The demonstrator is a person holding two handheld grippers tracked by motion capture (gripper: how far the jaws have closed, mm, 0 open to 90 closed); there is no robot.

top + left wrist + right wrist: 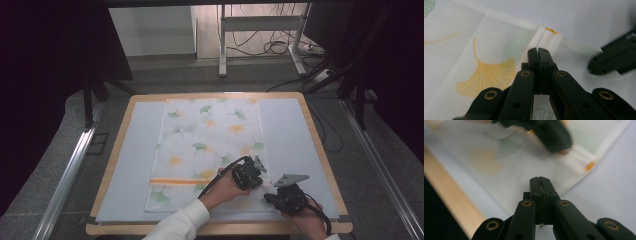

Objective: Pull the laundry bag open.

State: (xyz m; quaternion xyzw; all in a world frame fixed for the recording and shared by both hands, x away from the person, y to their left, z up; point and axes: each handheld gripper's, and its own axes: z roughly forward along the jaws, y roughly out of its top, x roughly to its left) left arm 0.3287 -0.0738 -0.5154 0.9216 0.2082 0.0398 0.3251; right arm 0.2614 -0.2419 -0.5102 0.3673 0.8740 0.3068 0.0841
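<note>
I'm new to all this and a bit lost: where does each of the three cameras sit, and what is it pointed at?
High view: above the table, looking forward and down on the leaf-print cloth; both forearms enter below.
Left gripper view: rides the left tongs, facing the cloth's hem.
Right gripper view: rides the right tongs, facing the cloth's corner.
Shared: cloth, left tongs.

Even, soft light on the table (125,165); dark surroundings; right gripper view's far part is blurred, perhaps by motion.
</note>
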